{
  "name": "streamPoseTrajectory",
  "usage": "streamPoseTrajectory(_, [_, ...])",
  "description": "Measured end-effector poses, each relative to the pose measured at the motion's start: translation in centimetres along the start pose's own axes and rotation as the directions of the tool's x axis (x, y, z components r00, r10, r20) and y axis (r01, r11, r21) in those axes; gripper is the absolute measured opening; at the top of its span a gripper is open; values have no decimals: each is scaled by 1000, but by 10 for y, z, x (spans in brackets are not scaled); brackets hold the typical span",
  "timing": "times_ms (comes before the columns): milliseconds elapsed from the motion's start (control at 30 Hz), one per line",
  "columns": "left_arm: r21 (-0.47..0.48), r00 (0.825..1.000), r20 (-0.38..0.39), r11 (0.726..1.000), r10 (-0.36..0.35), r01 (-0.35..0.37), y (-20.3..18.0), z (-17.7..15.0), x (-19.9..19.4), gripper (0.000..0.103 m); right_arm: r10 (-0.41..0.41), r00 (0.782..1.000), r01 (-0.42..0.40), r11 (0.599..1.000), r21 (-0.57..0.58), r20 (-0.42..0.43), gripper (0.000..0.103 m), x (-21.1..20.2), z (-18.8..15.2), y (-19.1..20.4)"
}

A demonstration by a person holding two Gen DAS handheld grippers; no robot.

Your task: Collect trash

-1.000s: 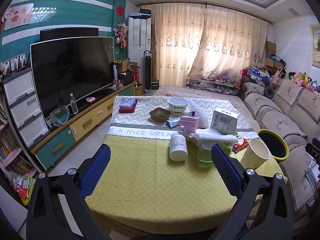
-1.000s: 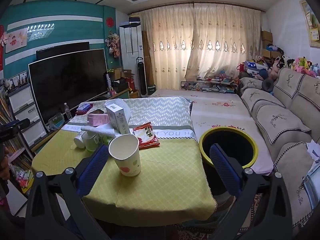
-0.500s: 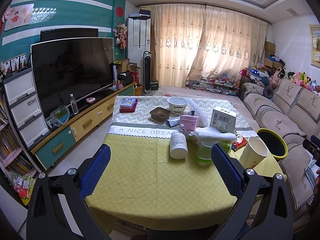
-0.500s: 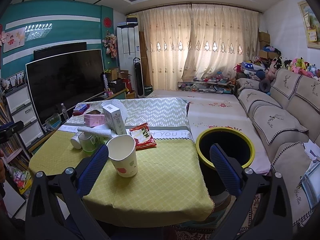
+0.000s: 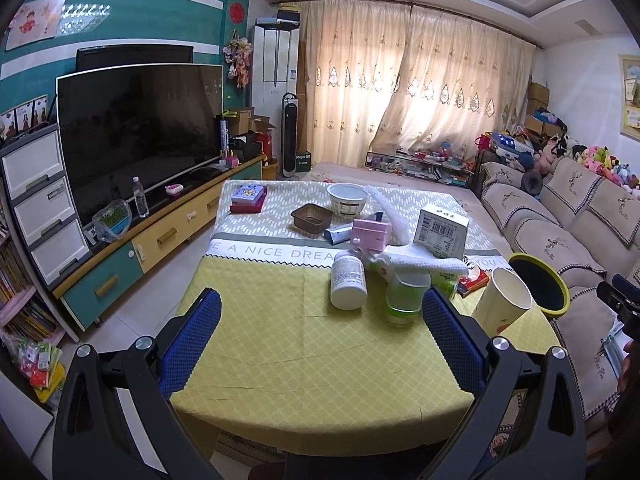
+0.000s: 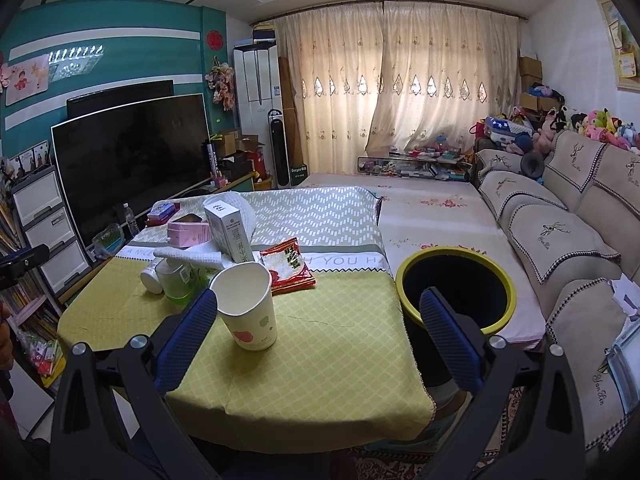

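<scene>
Both grippers hang above the near edge of a table (image 5: 280,360) draped in a yellow-green cloth, each with its blue-padded tongs spread wide and nothing between them. Over the past second the right gripper (image 6: 316,334) has drifted closer to the paper cup (image 6: 248,306), which now looms larger and stands upright just ahead of its left pad, while the left gripper (image 5: 320,336) has barely shifted, its view of the clutter almost unchanged. The trash remains uncollected on the cloth: the cup near the right-hand edge, a red snack wrapper (image 6: 289,266) just behind it, a white bottle (image 5: 349,280) lying on its side, a green bottle (image 5: 404,294) beside that, and boxes (image 5: 440,232) piled further back. The bin (image 6: 456,292), dark inside with a yellow rim, stands on the floor beside the table's right edge, its mouth open. The right gripper's approach suggests the cup is the first target; no item has yet been grasped.
</scene>
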State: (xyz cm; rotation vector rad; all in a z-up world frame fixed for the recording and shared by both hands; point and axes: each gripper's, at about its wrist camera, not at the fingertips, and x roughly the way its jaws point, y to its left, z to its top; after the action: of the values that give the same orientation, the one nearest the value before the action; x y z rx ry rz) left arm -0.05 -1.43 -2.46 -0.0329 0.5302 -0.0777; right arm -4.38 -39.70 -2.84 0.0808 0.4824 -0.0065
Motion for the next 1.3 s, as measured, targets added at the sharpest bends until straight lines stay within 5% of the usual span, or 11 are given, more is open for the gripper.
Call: streamPoseTrajectory(1300, [-9,999,-33,999,-33,33,-5,-9,14,99,11,999,-11,1000,3,-42,97,18,-9,1])
